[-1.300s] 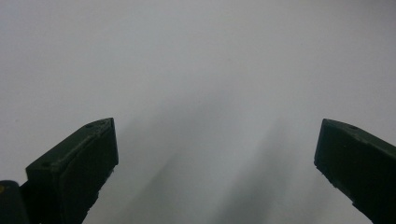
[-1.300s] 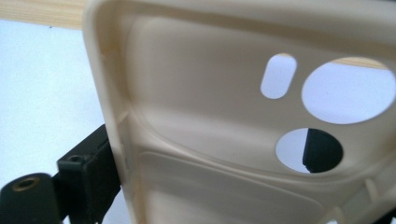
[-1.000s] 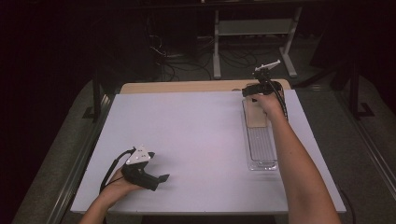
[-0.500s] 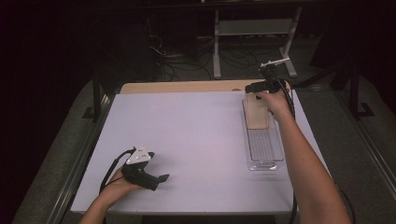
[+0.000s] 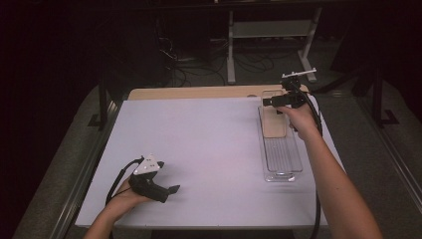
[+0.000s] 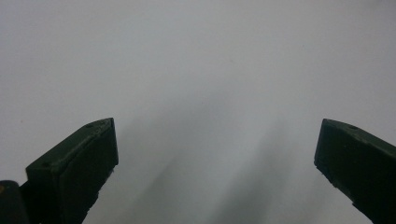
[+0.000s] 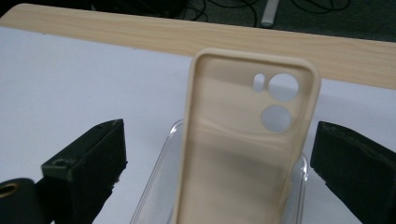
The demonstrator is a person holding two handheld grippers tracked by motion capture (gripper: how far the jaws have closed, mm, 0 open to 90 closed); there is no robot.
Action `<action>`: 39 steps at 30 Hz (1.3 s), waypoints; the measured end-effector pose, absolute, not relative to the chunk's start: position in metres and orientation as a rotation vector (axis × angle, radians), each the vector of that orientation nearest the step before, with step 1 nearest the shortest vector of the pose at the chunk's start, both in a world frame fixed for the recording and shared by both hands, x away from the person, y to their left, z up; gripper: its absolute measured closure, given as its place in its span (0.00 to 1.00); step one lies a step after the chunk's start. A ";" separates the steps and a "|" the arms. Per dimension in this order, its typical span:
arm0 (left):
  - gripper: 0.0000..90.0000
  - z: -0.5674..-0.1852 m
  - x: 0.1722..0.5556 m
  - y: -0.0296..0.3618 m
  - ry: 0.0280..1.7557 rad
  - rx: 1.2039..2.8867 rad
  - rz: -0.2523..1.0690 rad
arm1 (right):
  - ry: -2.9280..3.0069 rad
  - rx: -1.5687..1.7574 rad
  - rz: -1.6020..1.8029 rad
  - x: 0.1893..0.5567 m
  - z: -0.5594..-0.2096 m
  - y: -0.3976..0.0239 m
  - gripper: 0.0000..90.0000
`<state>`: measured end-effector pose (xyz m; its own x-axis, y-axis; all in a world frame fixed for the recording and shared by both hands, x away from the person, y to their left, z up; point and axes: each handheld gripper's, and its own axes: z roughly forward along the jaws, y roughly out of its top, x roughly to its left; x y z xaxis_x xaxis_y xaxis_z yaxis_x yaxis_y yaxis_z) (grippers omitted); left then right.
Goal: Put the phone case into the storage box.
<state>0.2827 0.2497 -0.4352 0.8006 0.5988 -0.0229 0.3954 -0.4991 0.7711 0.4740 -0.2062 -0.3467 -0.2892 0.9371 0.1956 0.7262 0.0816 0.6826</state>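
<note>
A beige phone case (image 7: 243, 154) with round camera cut-outs leans up from the far end of a clear plastic tray (image 7: 156, 179), its hollow side facing me. My right gripper (image 7: 219, 140) is open, with one black jaw on each side of the case and neither touching it. In the high view the right gripper (image 5: 272, 101) hovers over the far end of the tray (image 5: 297, 164), where the case (image 5: 274, 125) lies. My left gripper (image 5: 171, 190) rests near the front left of the white table. It is open (image 6: 217, 154), with nothing between its jaws.
The white table top (image 5: 209, 144) has a wooden strip (image 5: 194, 92) along its far edge. Beyond it are a dark floor with cables and a metal stand (image 5: 271, 30). The right gripper's cable trails along the forearm (image 5: 328, 174).
My right gripper has moved a little farther away and higher, over the tray's far end. The left gripper has stayed in place.
</note>
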 end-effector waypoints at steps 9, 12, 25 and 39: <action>0.00 -0.434 0.284 0.251 0.726 2.170 0.318 | 2.147 1.533 1.077 0.454 -0.345 -0.202 0.03; 0.00 -0.433 0.284 0.252 0.722 2.169 0.313 | 2.174 1.526 1.094 0.445 -0.345 -0.199 0.03; 0.00 -0.425 0.286 0.257 0.732 2.155 0.289 | 2.219 1.411 1.198 0.412 -0.353 -0.195 0.03; 0.00 -0.414 0.291 0.257 0.713 2.157 0.291 | 2.234 1.322 1.299 0.372 -0.364 -0.200 0.03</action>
